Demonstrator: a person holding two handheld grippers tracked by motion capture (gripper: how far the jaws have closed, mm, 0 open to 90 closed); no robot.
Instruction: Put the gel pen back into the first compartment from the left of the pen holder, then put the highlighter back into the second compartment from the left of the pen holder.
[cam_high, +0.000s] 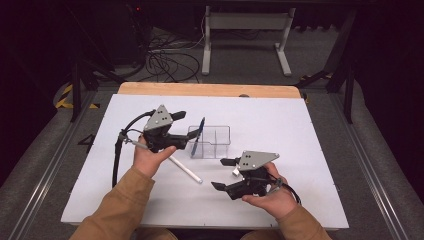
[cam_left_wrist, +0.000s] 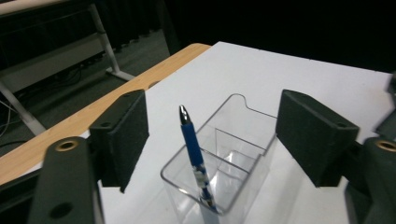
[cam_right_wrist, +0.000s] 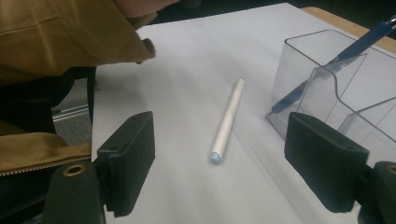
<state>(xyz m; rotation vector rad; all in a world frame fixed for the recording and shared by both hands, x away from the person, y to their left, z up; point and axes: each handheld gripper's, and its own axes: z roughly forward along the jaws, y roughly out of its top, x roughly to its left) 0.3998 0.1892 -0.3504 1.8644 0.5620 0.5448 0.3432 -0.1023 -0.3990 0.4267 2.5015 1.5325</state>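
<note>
High view: the left gripper sits just left of the clear organizer with its jaws apart and nothing clamped, while the blue pen stands tilted in the organizer's left compartment. The right gripper is released and empty, near the white pen, which lies flat on the white table beside the organizer.

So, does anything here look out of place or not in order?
One thing: the white pen lies loose on the table, outside the clear organizer, while the blue pen leans in an end compartment. Nothing looks spilled or damaged.
</note>
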